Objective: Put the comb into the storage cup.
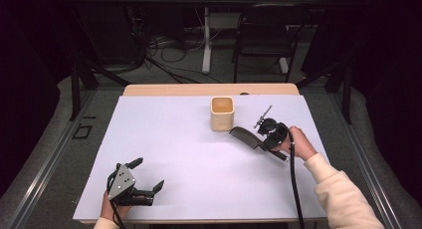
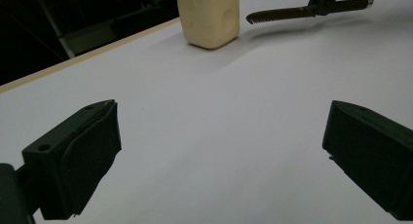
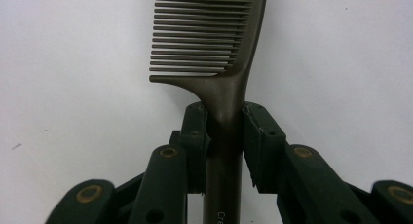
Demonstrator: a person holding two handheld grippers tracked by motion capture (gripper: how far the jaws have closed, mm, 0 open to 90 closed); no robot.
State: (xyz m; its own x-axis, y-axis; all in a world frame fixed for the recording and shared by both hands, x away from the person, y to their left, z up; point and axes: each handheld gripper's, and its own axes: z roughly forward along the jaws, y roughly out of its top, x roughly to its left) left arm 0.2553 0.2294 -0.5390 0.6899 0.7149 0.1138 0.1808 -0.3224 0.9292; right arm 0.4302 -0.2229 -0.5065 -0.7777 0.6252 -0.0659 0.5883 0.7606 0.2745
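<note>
The left gripper (image 1: 144, 179) rests well short of the cream cup (image 1: 222, 113), jaws spread wide with nothing between them. Just right of the cup, the right gripper (image 1: 262, 139) is clamped on the handle of the dark comb (image 1: 244, 136), whose toothed end points toward the cup. The right gripper view shows the comb (image 3: 214, 48) and its teeth closely; the left gripper view shows the comb (image 2: 282, 13) raised off the white table (image 2: 219, 126).
</note>
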